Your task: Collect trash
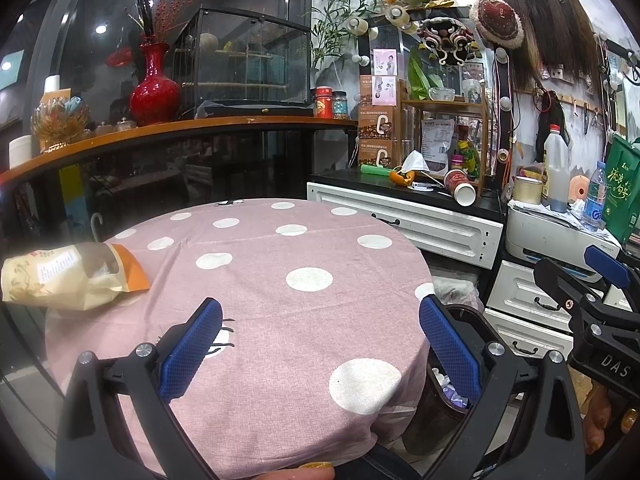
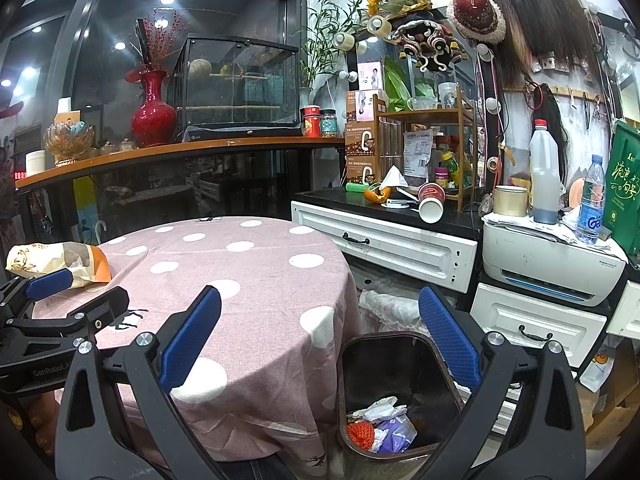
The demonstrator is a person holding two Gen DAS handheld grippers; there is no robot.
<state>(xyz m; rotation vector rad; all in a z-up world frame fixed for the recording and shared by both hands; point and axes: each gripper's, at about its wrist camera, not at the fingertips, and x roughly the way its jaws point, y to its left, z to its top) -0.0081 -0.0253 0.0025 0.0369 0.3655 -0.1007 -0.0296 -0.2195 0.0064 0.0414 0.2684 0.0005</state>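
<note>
A crumpled cream and orange snack bag [image 1: 68,276] [image 2: 60,260] lies at the left edge of the round table with the pink polka-dot cloth [image 1: 260,280] [image 2: 256,280]. My left gripper [image 1: 320,340] hovers open over the table's near side, nothing between its blue pads. My right gripper [image 2: 320,340] is open too, held above the table's right edge and the dark trash bin [image 2: 360,360] on the floor, which holds crumpled paper and wrappers [image 2: 380,428]. A tipped paper cup [image 2: 431,203], a face mask [image 2: 394,178] and orange peel [image 2: 374,195] lie on the black counter behind.
White drawers [image 2: 392,248] and a printer [image 2: 552,268] stand right of the table, with bottles [image 2: 592,200] and a green bag [image 2: 622,196] on top. A wooden shelf [image 2: 180,152] with a red vase [image 2: 154,116] and a glass case runs behind. A white lace cloth [image 2: 394,306] lies behind the bin.
</note>
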